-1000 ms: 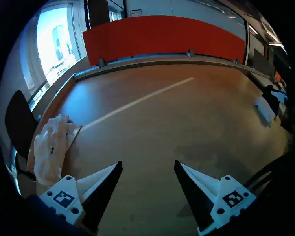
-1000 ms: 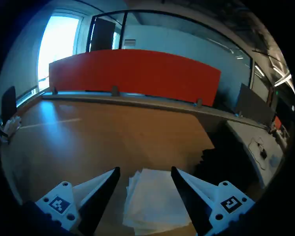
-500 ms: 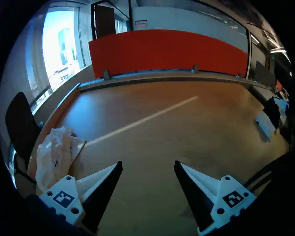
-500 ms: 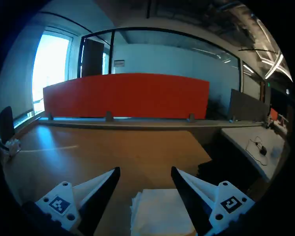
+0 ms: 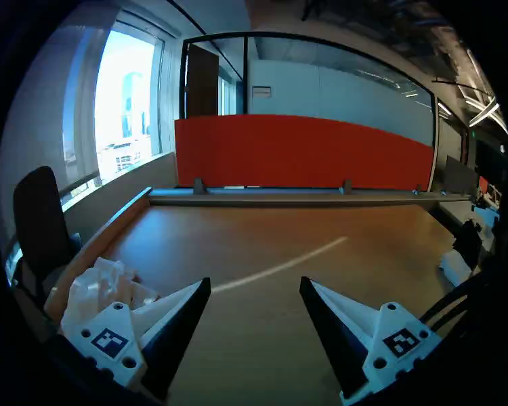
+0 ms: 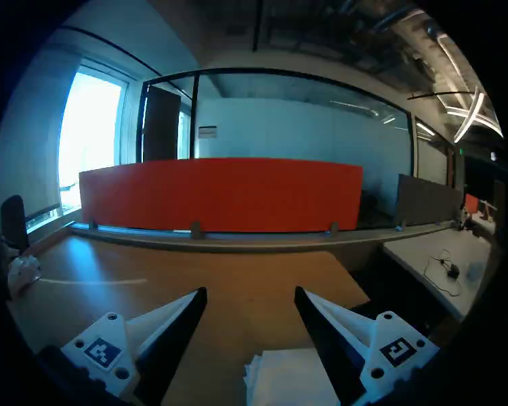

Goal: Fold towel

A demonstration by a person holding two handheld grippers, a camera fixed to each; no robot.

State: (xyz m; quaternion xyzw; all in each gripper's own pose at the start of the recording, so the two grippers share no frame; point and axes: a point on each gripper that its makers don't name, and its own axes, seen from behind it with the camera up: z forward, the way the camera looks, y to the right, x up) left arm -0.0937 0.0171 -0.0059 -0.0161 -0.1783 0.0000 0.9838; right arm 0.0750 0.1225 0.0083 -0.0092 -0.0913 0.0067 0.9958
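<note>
Left gripper (image 5: 254,279): fingers spread apart, above the brown wooden bench (image 5: 288,237).
Right gripper (image 6: 250,289): fingers spread apart, holding nothing.
Stack of folded white towels (image 6: 288,375): on the bench, low between the right gripper's fingers.
Crumpled white cloth (image 5: 98,291): at the bench's left edge, beside the left gripper.
Red partition panel (image 5: 301,152): along the bench's far side.

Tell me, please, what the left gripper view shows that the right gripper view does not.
Left gripper view: the open left gripper, crumpled white cloth close by its left finger. Right gripper view: the open right gripper, a folded towel stack beneath its fingers, a white side desk with a cable. Both: wooden table, red partition, bright window, black chair; the cloth and stack seem to show small at the other view's edge.
</note>
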